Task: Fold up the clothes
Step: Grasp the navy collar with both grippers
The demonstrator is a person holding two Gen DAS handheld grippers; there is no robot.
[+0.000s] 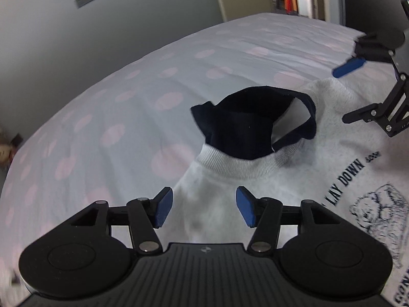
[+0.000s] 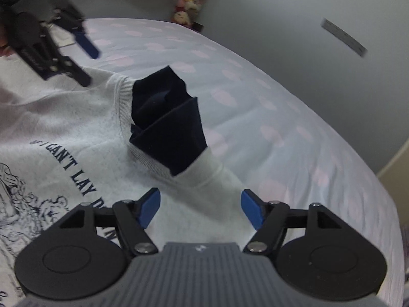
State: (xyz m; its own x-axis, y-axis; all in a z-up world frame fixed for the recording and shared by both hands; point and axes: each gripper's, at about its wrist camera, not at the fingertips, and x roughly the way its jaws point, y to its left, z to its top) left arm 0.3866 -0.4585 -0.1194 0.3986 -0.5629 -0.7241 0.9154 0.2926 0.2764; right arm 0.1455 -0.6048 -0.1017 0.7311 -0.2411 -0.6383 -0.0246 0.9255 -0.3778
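Parted left claw [image 1: 203, 209] over sweatshirt [image 1: 319, 153]

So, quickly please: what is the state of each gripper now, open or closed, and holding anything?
Left gripper: jaws open, holding nothing, above the grey sweatshirt.
Right gripper: jaws open, holding nothing, above the same sweatshirt.

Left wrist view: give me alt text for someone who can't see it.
The open left gripper hovers over a light grey sweatshirt with a navy collar, spread on a pink-spotted bedspread. The right gripper, also open, hangs at the upper right.
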